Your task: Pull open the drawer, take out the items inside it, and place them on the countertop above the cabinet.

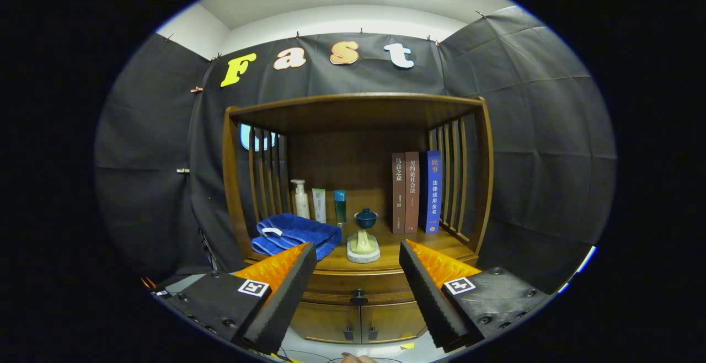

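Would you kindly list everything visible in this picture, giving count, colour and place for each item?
Cabinet: one, brown wood, slatted sides, ahead of the gripper.
Countertop: one, brown wood, above the drawer.
Drawer: one, brown, shut, with a dark knob, between the fingers.
Lower doors: two, brown, below the drawer.
Towel: one, blue, folded, left on the countertop.
Pump bottle: one, white, behind the towel.
Tube: one, pale green, beside the pump bottle.
Small bottle: one, teal, right of the tube.
Lidded cup: one, dark blue, on a pale stand, centre.
Books: three upright, two brown, one blue, right.
Gripper: one, fingers open, empty, short of the knob.
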Available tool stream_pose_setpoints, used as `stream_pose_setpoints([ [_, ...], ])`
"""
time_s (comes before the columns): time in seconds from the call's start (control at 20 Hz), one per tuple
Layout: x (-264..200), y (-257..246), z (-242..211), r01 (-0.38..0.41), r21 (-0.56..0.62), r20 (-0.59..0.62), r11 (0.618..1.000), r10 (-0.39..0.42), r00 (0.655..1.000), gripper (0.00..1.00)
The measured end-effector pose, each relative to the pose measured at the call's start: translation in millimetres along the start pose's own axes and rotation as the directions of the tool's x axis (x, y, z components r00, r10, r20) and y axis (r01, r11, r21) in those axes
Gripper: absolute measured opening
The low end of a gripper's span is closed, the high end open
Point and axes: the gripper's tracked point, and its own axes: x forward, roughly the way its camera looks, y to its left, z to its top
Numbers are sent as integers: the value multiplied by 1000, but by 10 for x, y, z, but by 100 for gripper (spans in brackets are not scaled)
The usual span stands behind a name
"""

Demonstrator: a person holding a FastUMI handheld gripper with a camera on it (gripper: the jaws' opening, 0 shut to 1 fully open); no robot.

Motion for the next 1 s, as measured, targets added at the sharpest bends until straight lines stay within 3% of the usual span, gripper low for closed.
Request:
stream_pose_setpoints([
  [0.4, -410, -49, 245, -30, 12, 3, 999, 30, 1000, 99],
  [1.0, -456, -43, 268, -59, 18, -15, 998, 59, 998, 99],
])
